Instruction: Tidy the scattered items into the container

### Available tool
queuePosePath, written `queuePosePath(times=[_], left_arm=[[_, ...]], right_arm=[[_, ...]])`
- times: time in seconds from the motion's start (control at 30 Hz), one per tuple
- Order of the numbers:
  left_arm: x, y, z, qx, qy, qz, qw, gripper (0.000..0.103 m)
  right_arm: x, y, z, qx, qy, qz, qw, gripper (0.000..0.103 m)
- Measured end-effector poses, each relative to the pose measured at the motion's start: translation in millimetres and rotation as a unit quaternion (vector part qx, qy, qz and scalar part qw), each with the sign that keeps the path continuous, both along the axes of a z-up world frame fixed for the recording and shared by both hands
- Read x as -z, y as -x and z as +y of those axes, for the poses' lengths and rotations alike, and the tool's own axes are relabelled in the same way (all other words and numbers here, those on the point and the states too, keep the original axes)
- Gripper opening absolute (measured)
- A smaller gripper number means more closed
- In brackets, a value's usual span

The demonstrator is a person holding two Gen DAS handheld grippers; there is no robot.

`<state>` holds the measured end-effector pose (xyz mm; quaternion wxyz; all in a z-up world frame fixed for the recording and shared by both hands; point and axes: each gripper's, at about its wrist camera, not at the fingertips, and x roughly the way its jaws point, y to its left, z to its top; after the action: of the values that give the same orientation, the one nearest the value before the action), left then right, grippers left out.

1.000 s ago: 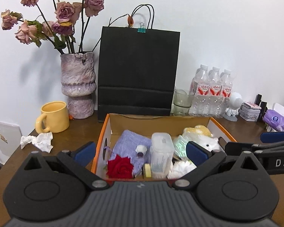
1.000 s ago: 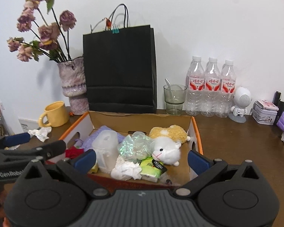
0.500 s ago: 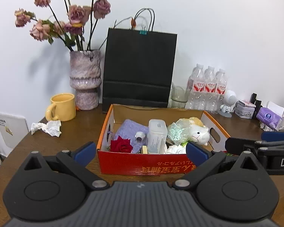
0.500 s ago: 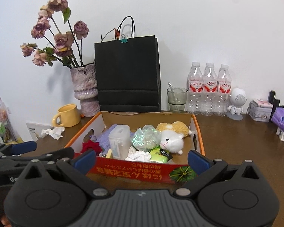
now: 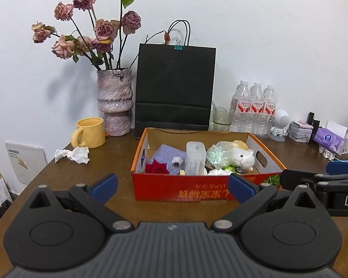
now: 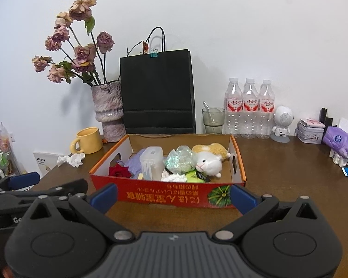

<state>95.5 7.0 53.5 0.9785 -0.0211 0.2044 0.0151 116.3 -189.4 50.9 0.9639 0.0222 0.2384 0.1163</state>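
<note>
An orange-red cardboard box (image 5: 181, 188) (image 6: 164, 195) sits mid-table. Inside it lie a red rose (image 5: 157, 169), a lilac cloth (image 5: 168, 154), a clear plastic container (image 5: 195, 154) (image 6: 151, 162), an iridescent wrapper ball (image 6: 180, 158), a white plush toy (image 5: 242, 158) (image 6: 208, 163) and crumpled tissue (image 6: 171, 177). My left gripper (image 5: 172, 185) hangs open before the box's front wall, with nothing between its fingers. My right gripper (image 6: 172, 195) is likewise open and empty in front of the box. A crumpled white tissue (image 5: 73, 154) (image 6: 70, 159) lies on the table left of the box.
Along the wall stand a yellow mug (image 5: 89, 132), a vase of dried roses (image 5: 114, 102), a black paper bag (image 5: 175, 88), a glass (image 5: 221, 118), three water bottles (image 5: 255, 108), a small white robot figure (image 6: 281, 124), a tin (image 6: 310, 131) and a purple tissue pack (image 6: 339, 140).
Both grippers have pulled back and away from the box, which now looks smaller and shows its whole front wall. Both stay open and empty.
</note>
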Motion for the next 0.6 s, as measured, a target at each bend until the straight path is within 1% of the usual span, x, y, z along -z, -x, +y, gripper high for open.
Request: queuePosePath(times=[0.3, 0.4, 0.6], left_arm=[[7.8, 45.5, -2.0, 0.011, -0.001, 0.011, 0.9999, 0.103], [7.6, 59.5, -1.4, 0.008, -0.002, 0.012, 0.9999, 0.103], [5.7, 76.9, -2.7, 0.006, -0.011, 0.011, 0.9999, 0.103]], right_arm=[[10.5, 51.7, -1.4, 0.004, 0.011, 0.011, 1.0, 0.103], [12.6, 64.7, -0.9, 0.01, 0.019, 0.016, 1.0, 0.103], [13.7, 82.1, -2.4, 0.009, 0.016, 0.024, 1.0, 0.103]])
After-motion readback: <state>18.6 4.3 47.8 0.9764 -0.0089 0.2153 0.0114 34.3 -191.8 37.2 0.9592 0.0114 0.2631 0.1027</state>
